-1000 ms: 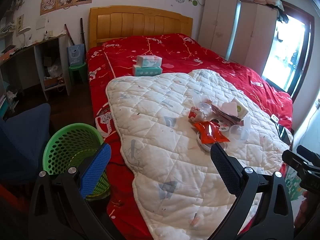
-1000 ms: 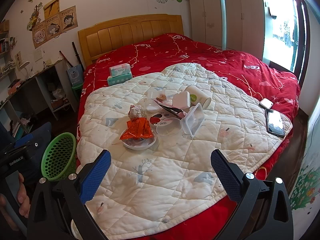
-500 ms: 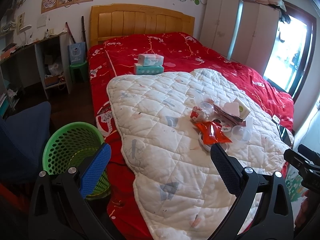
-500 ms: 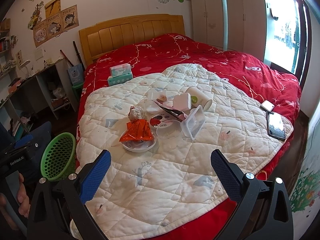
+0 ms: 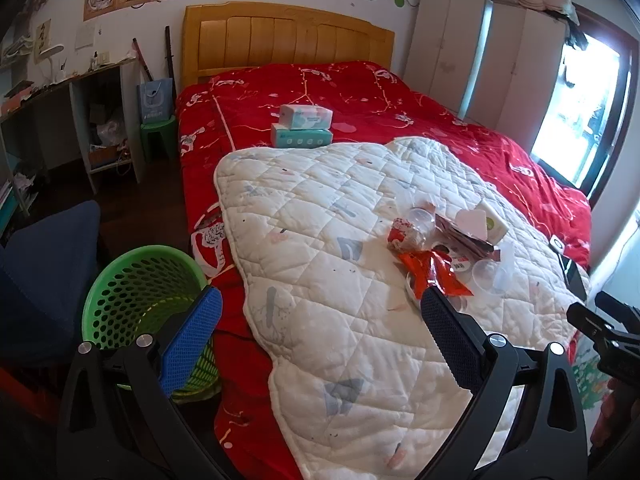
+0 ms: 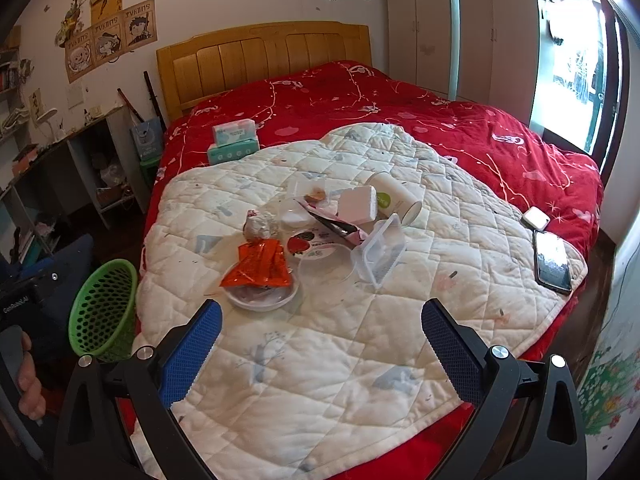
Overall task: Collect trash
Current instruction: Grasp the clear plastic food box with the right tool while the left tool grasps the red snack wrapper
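The three cartoon posters (image 6: 110, 38) on the wall left of the headboard each carry a heading that looks like "TVKIINS", though the letters are too small to be sure. The left gripper's handle (image 6: 14, 304) at the right-wrist view's left edge bears small white print, roughly "GenRobot.AI"; other labels are unreadable

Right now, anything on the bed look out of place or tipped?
Yes. Litter is heaped mid-quilt: an orange wrapper draped over a white dish, a clear tub on its side, a paper cup lying down. A phone sits near the quilt's edge. Both grippers, left and right, are open.
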Demonstrator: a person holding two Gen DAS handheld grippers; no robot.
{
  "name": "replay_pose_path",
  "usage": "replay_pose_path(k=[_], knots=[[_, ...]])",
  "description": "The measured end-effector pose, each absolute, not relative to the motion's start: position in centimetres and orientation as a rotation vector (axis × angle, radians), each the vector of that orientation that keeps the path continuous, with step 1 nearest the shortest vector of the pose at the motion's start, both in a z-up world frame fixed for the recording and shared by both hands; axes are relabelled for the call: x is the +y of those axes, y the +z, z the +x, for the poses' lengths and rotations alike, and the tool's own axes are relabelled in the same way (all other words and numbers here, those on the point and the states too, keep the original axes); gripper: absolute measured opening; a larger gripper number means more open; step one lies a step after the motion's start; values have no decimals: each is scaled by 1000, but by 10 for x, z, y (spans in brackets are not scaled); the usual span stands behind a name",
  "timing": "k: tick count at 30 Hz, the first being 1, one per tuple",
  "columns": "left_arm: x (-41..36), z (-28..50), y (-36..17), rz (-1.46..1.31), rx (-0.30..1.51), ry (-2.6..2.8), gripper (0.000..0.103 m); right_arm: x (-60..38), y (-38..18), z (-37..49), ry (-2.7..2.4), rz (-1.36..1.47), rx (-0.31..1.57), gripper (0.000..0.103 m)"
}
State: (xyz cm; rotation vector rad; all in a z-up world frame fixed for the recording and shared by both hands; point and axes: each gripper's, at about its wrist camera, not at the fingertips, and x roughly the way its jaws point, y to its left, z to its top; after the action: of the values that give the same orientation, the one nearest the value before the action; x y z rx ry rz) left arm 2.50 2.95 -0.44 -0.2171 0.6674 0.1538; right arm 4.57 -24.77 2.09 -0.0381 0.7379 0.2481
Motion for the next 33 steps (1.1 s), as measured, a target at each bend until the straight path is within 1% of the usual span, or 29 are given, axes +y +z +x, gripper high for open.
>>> replay_pose_path(k=[11, 18, 25, 27, 29, 33], knots=[[31, 40, -16, -225, 697, 147, 98, -277, 5, 95, 246, 13, 794, 97], [31, 51, -25, -220, 715, 145, 98, -294, -12, 139, 263, 133, 873, 96], [34, 60, -32, -223, 732, 152, 98, -295, -31, 177, 281, 193, 952, 95], [35, 62, -34, -227, 737, 152, 98, -295, -33, 186, 266, 191, 957, 93], [36, 65, -36, -226, 744, 157, 98, -292, -33, 196, 269, 172, 963, 86], [39, 70, -40, -233, 756, 163, 98, -279, -27, 210, 282, 98, 952, 85]])
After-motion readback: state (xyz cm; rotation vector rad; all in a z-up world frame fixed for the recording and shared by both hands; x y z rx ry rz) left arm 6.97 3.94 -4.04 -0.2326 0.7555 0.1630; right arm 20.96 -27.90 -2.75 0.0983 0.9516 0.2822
